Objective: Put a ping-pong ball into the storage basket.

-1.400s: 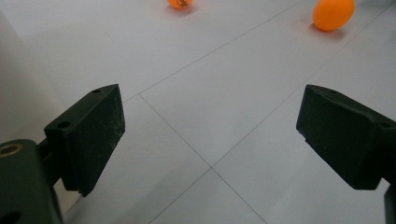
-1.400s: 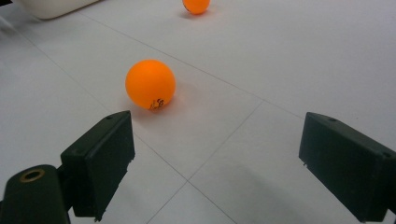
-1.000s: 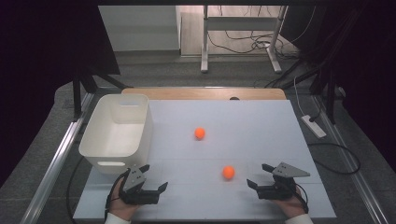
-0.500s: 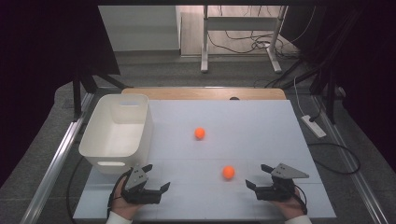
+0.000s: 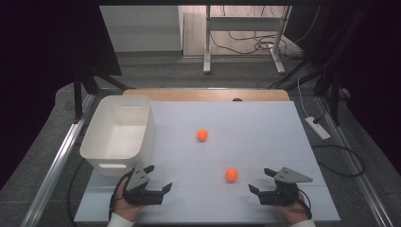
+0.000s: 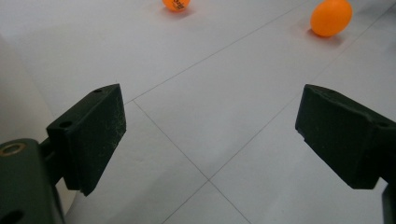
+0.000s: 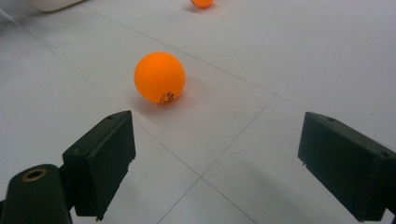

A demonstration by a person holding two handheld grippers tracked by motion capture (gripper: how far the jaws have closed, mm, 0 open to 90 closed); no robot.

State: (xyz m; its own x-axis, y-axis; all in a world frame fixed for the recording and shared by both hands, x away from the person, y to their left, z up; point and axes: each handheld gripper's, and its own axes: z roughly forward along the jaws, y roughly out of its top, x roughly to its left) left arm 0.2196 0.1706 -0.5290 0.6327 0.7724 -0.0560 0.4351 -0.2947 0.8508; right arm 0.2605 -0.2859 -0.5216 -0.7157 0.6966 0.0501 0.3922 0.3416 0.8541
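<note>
Two small round orange plastic balls lie on the white desk (image 5: 265, 127). The near orange ball (image 5: 231, 174) sits toward the person's side, close in front of the right tongs (image 5: 259, 183). The far orange ball (image 5: 202, 135) sits in the middle of the desk, well apart from both hands. The white plastic tub (image 5: 144, 137) stands at the left side of the desk, and it looks empty inside.

The left tongs (image 5: 160, 178) are wide open and hold nothing. They rest low near the front edge, just by the tub's near corner. The right tongs are wide open too and hold nothing. They point at the near ball, which is not yet between the jaws.

It looks like the job is to put the balls in the tub. Nothing is done yet. Both balls are left to pick up.
</note>
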